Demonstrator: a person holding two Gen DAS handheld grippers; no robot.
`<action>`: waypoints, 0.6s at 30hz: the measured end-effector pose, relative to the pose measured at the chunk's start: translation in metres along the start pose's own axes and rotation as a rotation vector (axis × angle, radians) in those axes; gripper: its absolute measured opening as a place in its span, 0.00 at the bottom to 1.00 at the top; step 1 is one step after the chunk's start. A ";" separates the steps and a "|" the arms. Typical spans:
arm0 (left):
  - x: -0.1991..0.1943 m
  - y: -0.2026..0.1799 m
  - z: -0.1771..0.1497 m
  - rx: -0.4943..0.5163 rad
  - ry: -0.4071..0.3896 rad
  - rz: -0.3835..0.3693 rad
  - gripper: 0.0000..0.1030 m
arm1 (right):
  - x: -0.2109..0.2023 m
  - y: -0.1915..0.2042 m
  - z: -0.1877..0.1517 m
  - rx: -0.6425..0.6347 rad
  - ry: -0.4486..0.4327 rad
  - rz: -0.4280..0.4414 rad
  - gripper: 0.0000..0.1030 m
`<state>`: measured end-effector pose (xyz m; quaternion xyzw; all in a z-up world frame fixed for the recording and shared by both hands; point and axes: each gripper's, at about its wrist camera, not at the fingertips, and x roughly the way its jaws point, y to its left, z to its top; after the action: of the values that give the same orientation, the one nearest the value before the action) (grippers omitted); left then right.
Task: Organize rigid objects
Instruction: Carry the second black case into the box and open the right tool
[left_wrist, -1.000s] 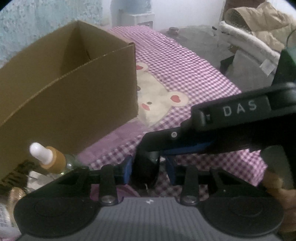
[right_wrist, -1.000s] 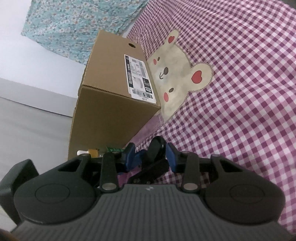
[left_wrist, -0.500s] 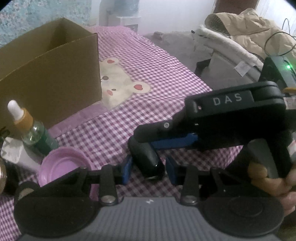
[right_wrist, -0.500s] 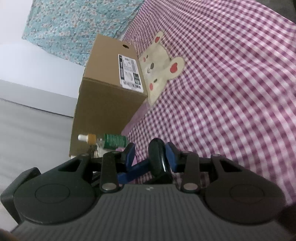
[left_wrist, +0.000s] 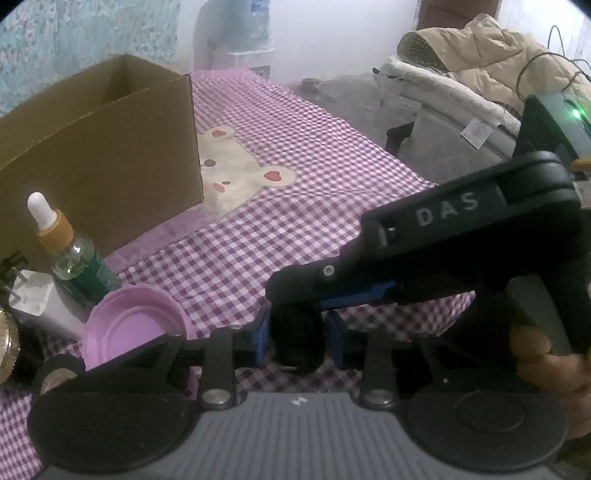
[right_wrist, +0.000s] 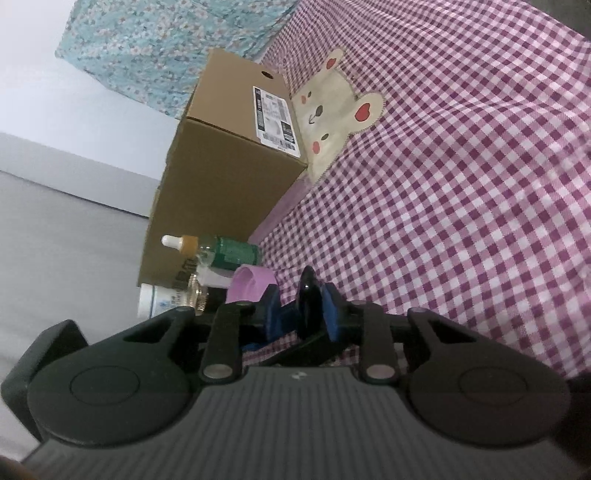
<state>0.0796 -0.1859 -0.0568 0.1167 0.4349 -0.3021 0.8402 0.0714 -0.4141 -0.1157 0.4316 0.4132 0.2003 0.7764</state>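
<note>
On the checked cloth (left_wrist: 314, 177), in front of the box (left_wrist: 110, 147), the left gripper (left_wrist: 297, 341) and the right gripper (right_wrist: 301, 308) meet on one black object (left_wrist: 298, 334). This is the thing being sorted, and it sits low over the cloth, well apart from the box mouth.

- **Left tongs:** they are closing across the object's broad sides, and both blue pads appear to press on it.
- **Right tongs:** they are rolled on edge so as to take the thin dimension. They are also closing with the object between them. One pad lies against it, while the other stands off with a gap in which part of the left gripper shows.

The crossed approach probably serves a handover or a steadying of the object.

Just left, a dropper bottle (left_wrist: 79, 266) and a pink lid (left_wrist: 136, 325) wait close to the box wall, and they are presumably bound for the box as well.
</note>
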 end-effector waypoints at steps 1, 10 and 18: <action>0.000 0.000 -0.001 0.003 -0.005 0.003 0.28 | 0.001 0.000 0.000 -0.007 0.000 -0.017 0.23; -0.005 -0.002 -0.004 -0.017 -0.017 -0.008 0.26 | 0.002 -0.001 0.001 -0.007 -0.011 -0.049 0.15; -0.047 0.000 0.008 -0.021 -0.109 0.009 0.25 | -0.016 0.046 -0.001 -0.132 -0.064 -0.061 0.15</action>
<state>0.0646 -0.1703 -0.0140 0.0931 0.3911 -0.2998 0.8651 0.0630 -0.3991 -0.0703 0.3728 0.3869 0.1892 0.8219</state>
